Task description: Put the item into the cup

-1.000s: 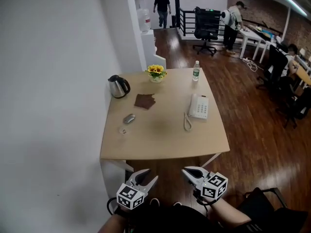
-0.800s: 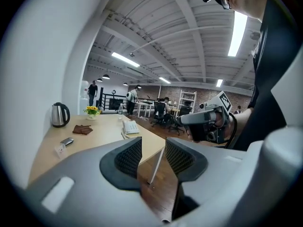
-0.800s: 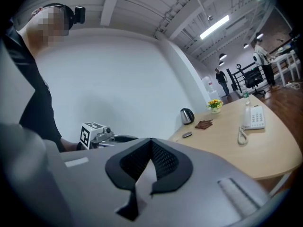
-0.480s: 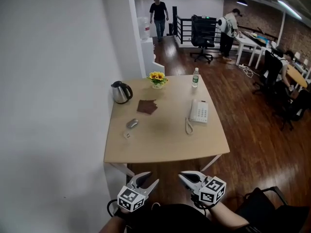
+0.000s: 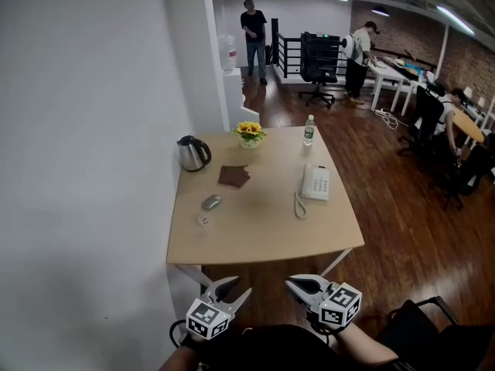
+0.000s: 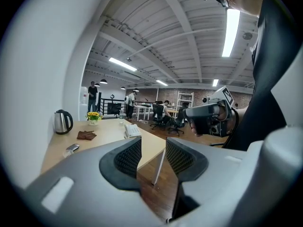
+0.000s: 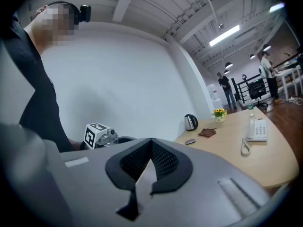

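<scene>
The left gripper (image 5: 234,289) is holding its fingers (image 6: 127,158) apart with nothing between them. The fingers (image 7: 164,161) of the right gripper (image 5: 291,283) are pressing together, also empty. Both grippers are hovering in front of the near edge of the surface (image 5: 263,234), well apart from the small grey item (image 5: 210,202). The item is lying on the left part of the surface, just beside the little clear cup (image 5: 203,220) and outside it.

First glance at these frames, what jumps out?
The pale wooden table against the white wall stands out, carrying a kettle, sunflowers and a white phone. Short of its near edge, the left gripper is open and the right gripper shut, both empty.
</scene>
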Motion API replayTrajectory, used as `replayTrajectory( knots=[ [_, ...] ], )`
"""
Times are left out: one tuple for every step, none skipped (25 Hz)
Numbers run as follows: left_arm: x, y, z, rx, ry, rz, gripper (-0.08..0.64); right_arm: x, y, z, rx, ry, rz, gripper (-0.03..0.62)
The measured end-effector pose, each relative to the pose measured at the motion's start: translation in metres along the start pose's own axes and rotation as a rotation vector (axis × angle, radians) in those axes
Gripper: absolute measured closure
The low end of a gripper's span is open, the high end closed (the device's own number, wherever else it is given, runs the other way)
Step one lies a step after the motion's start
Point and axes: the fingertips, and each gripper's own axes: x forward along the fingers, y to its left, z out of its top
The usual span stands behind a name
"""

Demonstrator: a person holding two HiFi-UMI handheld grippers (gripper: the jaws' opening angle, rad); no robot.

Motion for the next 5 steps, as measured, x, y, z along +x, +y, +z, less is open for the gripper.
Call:
replayTrajectory(
  knots=[
    [-0.0008,0.0003,-0.0001,0.002,-0.001,0.001,0.404,-0.0004,0.0010,-0.0001,-0.005,0.000,0.001,0.584],
    [-0.0015,0.0006,0.0001,0.003,-0.003,0.001,0.405,-0.0005,0.0020,0.0003,-0.007,0.001,0.001,0.584],
    [-0.0021,0.0009,0.0003,0.004,-0.005,0.002,0.405,-0.0004,0.0031,0.0008,-0.009,0.002,0.001,0.584],
    [-0.0028,0.0011,0.0005,0.005,-0.006,0.001,0.405,-0.0001,0.0041,0.0012,-0.009,0.004,0.001,0.584],
    [-0.0034,0.0014,0.0008,0.006,-0.008,0.001,0.405,0.0002,0.0052,0.0016,-0.010,0.006,0.001,0.584]
  ],
)
